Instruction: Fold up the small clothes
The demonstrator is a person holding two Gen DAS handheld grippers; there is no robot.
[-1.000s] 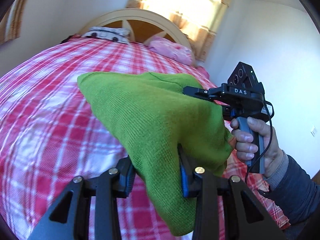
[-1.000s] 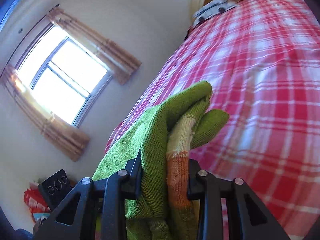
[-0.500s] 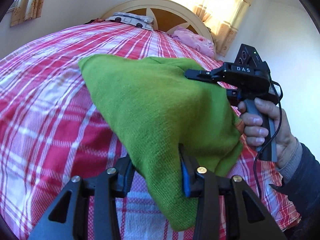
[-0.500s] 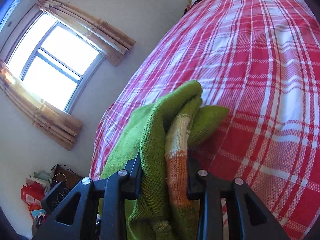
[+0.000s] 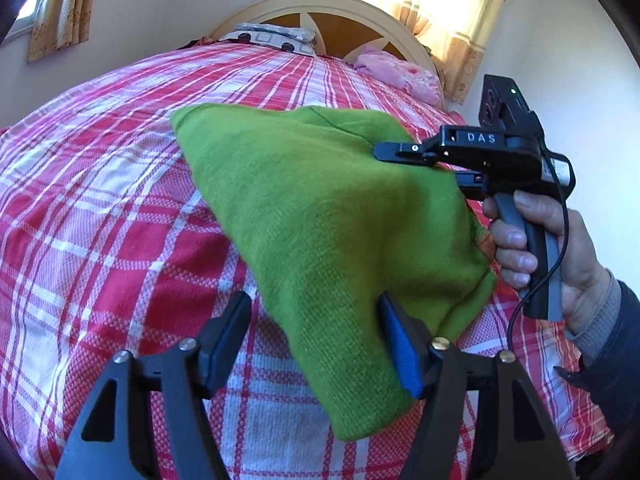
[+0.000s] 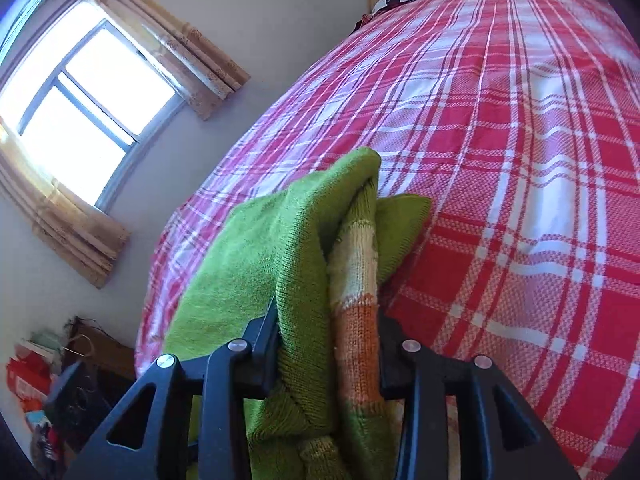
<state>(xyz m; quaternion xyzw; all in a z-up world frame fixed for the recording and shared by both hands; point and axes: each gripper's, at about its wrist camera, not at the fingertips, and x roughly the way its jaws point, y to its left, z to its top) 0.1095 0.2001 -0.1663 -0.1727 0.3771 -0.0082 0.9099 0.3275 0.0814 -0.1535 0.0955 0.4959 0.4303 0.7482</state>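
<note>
A green knitted garment (image 5: 320,216) with a cream and orange striped band (image 6: 356,280) hangs over the red plaid bed (image 5: 100,208). My left gripper (image 5: 316,332) is open: the cloth drapes against its right blue pad and a gap shows to the left finger. My right gripper (image 6: 328,332) is shut on the garment's bunched edge. In the left wrist view it (image 5: 404,152) grips the cloth's right side, held by a hand.
The bed's headboard (image 5: 332,20) is at the far end with a grey patterned pillow (image 5: 272,36) and a pink pillow (image 5: 400,74). A window with curtains (image 6: 92,92) is on the wall. Bags and clutter (image 6: 36,380) lie on the floor.
My left gripper's jaws have opened and released the green cloth, which still rests against the right pad. Both grippers have lowered toward the bed. The right grip is unchanged.
</note>
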